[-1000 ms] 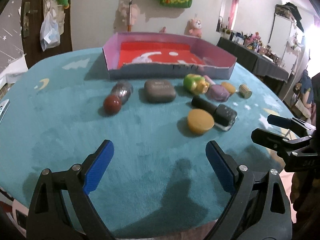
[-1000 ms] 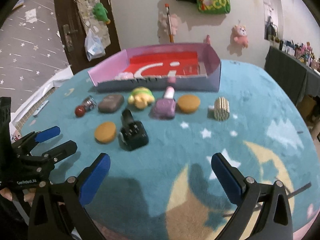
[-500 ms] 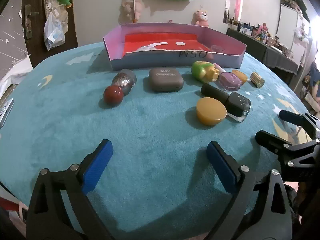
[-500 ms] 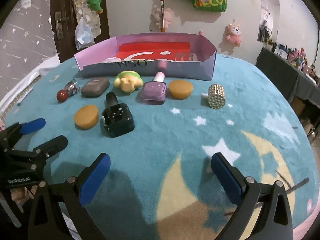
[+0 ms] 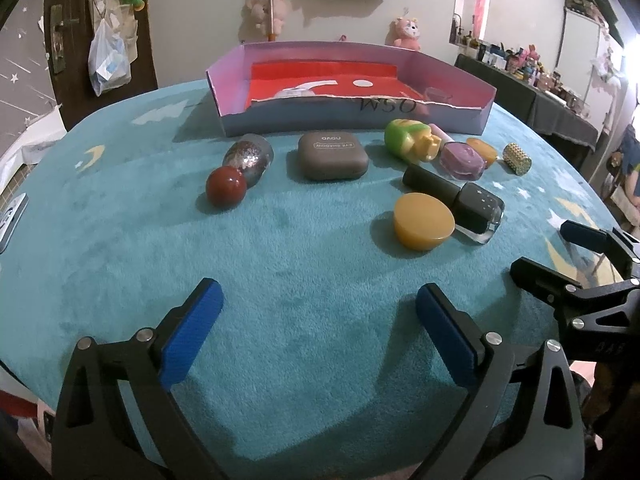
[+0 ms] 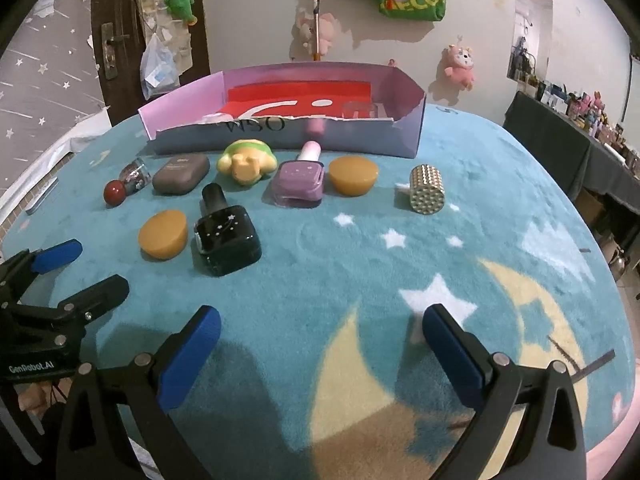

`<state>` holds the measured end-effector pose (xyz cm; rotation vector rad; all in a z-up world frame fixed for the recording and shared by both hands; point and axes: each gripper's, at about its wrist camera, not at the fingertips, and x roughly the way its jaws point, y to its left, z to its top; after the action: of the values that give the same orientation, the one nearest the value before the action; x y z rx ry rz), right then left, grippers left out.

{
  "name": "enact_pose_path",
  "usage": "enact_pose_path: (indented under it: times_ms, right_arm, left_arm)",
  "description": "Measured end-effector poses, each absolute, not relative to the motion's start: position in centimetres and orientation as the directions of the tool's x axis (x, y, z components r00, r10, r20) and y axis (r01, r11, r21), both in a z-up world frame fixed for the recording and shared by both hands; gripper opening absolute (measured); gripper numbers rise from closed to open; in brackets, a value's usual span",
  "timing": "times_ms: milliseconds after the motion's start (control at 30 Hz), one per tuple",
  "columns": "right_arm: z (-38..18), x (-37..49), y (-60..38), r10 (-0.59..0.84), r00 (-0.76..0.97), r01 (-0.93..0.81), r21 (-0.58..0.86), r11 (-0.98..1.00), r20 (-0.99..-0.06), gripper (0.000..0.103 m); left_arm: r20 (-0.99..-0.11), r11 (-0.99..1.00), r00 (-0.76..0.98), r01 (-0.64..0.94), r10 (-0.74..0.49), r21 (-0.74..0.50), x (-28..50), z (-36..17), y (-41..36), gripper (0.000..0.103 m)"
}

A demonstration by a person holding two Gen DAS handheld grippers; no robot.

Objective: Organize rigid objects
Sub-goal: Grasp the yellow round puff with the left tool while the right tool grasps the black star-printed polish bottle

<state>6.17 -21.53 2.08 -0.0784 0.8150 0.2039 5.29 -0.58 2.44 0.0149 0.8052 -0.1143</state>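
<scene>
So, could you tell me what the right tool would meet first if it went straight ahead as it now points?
Probably the purple nail polish bottle, roughly centred ahead of the open right tool, with only bare blanket between. The black bottle lies left of that line, though depth is uncertain.

Teal star-moon rug (image 6: 360, 264), pink box (image 6: 408, 136), 2 polish bottles, 2 amber discs, gray case (image 5: 332, 156), misc.

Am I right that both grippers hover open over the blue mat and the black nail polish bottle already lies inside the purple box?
Not quite. The black nail polish bottle lies on the blue mat, in front of the purple box, beside a yellow disc; the right wrist view shows it. The rest holds: the left gripper and the right gripper both hover open.
</scene>
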Motion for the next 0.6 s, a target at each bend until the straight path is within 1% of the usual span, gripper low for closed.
enact_pose_path:
  times_ms: [167, 267, 400, 533, 600]
  right_arm:
    - [2.2, 6.3, -21.6, 0.162, 0.659, -0.222, 0.017, 0.975, -0.734, 0.103]
    - [2.6, 6.3, -21.7, 0.22, 0.649, -0.273, 0.046, 0.961, -0.728, 0.103]
    - [3.3, 6.9, -21.6, 0.278, 0.632, -0.324, 0.078, 0.943, -0.723, 0.103]
    - [3.6, 8.0, -21.5, 0.304, 0.613, -0.355, 0.09, 0.931, -0.729, 0.103]
    - [3.7, 8.5, -21.3, 0.32, 0.601, -0.375, 0.095, 0.922, -0.733, 0.103]
  left_arm:
    - [-0.729, 0.989, 0.671, 0.129, -0.138, -0.068, 5.5, 2.8, -0.1, 0.101]
    - [-0.73, 0.979, 0.655, 0.176, -0.195, -0.104, 5.8, 3.3, 0.0, 0.101]
    - [-0.727, 0.963, 0.641, 0.246, -0.245, -0.107, 6.4, 4.0, -0.6, 0.101]
    - [-0.729, 0.942, 0.618, 0.319, -0.294, -0.11, 7.3, 4.7, -1.3, 0.1]
    - [-0.728, 0.935, 0.615, 0.34, -0.303, -0.102, 7.8, 5.0, -1.7, 0.098]
